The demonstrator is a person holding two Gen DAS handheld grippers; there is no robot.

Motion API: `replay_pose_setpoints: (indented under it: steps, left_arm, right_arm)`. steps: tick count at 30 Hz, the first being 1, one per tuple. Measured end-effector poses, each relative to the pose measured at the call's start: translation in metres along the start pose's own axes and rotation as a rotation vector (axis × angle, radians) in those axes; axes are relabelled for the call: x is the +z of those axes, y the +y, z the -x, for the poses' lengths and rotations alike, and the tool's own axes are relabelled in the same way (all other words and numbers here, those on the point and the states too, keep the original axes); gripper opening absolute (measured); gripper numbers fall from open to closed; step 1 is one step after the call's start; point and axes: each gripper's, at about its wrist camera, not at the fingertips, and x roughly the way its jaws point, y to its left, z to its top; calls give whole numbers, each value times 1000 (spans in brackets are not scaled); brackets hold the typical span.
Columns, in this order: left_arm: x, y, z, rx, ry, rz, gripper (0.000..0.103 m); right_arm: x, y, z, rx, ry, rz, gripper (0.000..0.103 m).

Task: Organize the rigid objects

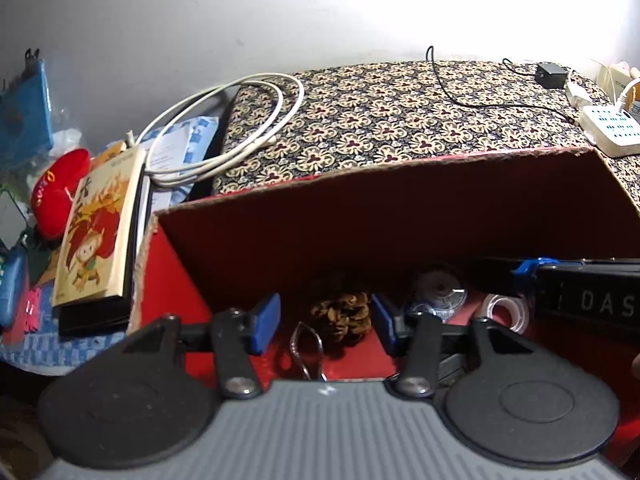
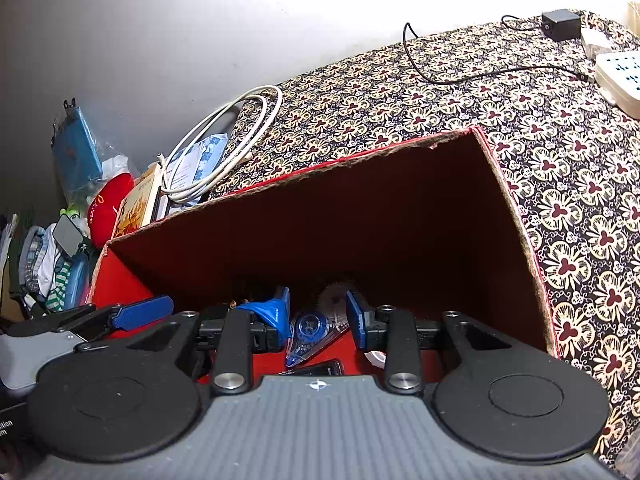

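An open red cardboard box stands on a patterned cloth, and both grippers reach down into it. My left gripper is open. A brown pine cone lies on the box floor just past its blue fingers, and no pad touches it. A bent wire clip, a clear round dispenser and a clear tape roll also lie inside. My right gripper has its jaws a little apart with nothing pinched. A blue correction tape lies on the floor below it.
Left of the box lie a cartoon-covered book, a red plush and a coiled white cable. On the patterned cloth behind sit a white power strip and a black adapter with its cord.
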Motion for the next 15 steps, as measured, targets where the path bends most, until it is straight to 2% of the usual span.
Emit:
replay_pose_setpoints:
  steps: [15]
  left_arm:
    - [0,1,1,42,-12,18,52]
  right_arm:
    - [1,-5,-2,-6,20,-48,15]
